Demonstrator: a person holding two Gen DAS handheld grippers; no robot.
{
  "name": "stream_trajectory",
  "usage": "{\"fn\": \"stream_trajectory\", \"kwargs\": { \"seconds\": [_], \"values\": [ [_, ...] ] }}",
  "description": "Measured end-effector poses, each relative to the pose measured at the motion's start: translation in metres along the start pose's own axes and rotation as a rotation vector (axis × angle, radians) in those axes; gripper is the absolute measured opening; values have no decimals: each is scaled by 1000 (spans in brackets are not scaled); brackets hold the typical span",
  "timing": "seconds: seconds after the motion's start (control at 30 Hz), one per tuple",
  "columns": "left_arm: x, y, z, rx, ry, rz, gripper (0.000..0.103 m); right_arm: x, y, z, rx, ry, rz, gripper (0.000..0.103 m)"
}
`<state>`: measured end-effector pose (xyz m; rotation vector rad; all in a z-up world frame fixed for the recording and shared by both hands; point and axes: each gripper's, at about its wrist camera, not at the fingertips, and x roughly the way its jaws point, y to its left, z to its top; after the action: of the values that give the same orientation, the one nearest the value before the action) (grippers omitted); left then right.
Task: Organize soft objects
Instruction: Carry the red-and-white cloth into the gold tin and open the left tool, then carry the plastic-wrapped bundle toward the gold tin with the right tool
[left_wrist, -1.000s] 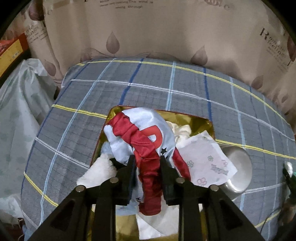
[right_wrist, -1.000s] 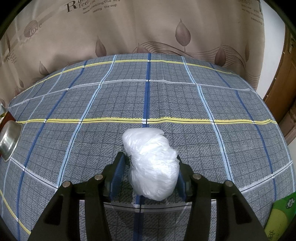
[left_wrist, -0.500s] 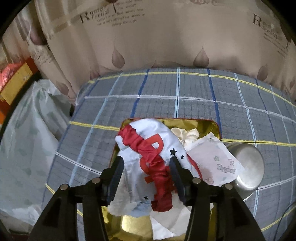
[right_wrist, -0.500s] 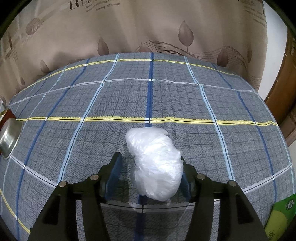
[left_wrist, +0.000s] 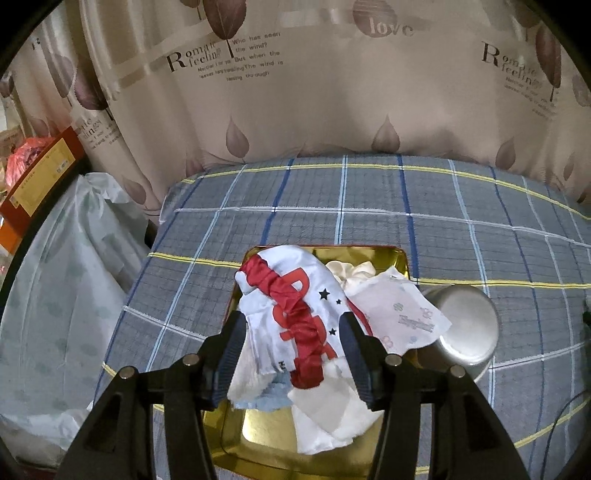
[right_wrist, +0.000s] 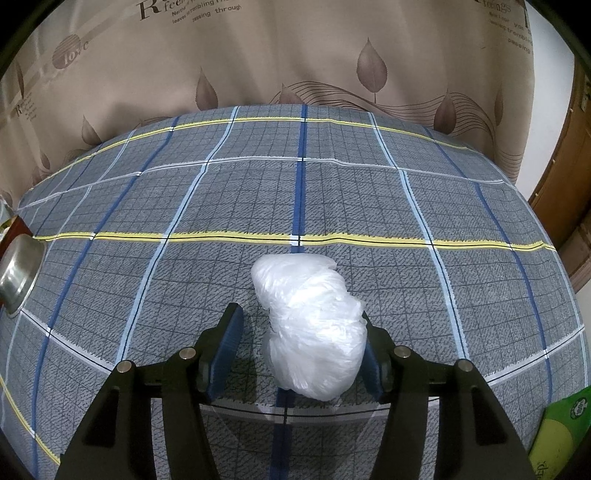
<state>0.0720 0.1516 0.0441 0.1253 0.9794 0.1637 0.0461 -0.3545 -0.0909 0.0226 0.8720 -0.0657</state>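
Note:
In the left wrist view a gold tin tray (left_wrist: 266, 421) sits on the plaid cloth and holds a white and red bag (left_wrist: 295, 306), a cream scrunchie (left_wrist: 351, 271), a tissue pack (left_wrist: 400, 314) and white cloths. My left gripper (left_wrist: 293, 350) is open above the pile, its jaws either side of the bag and apart from it. In the right wrist view a crumpled clear plastic bag (right_wrist: 312, 321) lies on the cloth. My right gripper (right_wrist: 301, 350) is open around it; the right finger (right_wrist: 371, 362) touches it.
A steel bowl (left_wrist: 465, 325) lies beside the tray's right edge; it also shows in the right wrist view (right_wrist: 18, 275) at far left. A curtain (left_wrist: 295, 92) hangs behind the table. White bags (left_wrist: 55, 295) sit left of the table. A green packet (right_wrist: 565, 432) sits at lower right.
My left gripper has let go of the red and white bag, opened and pulled back and up from the tray. My right gripper has opened a little wider around the plastic bag.

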Motion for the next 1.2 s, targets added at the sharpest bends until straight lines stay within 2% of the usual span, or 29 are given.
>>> {"fn": "stream_trajectory", "kwargs": {
  "seconds": [0.33,0.47,0.6,0.73,0.87,1.0,1.2],
  "values": [
    [-21,16,-28,-69,-10,-31,54,0,1,2,1,3,-1,56],
    [-26,31,-42,-108,-7,-32,54,1,2,1,-9,9,16,64],
    [-32,47,-52,-131,-41,20,54,0,3,1,-13,11,11,64],
    [-27,67,-54,-182,-44,12,54,0,4,2,-7,14,20,66],
    [-18,81,-53,-192,-57,115,54,0,4,3,-6,23,31,67],
    [-9,92,-59,-244,-50,70,54,1,4,7,1,31,26,67],
    [1,85,-66,-226,-38,63,54,2,4,8,8,29,19,70]
  ]
}}
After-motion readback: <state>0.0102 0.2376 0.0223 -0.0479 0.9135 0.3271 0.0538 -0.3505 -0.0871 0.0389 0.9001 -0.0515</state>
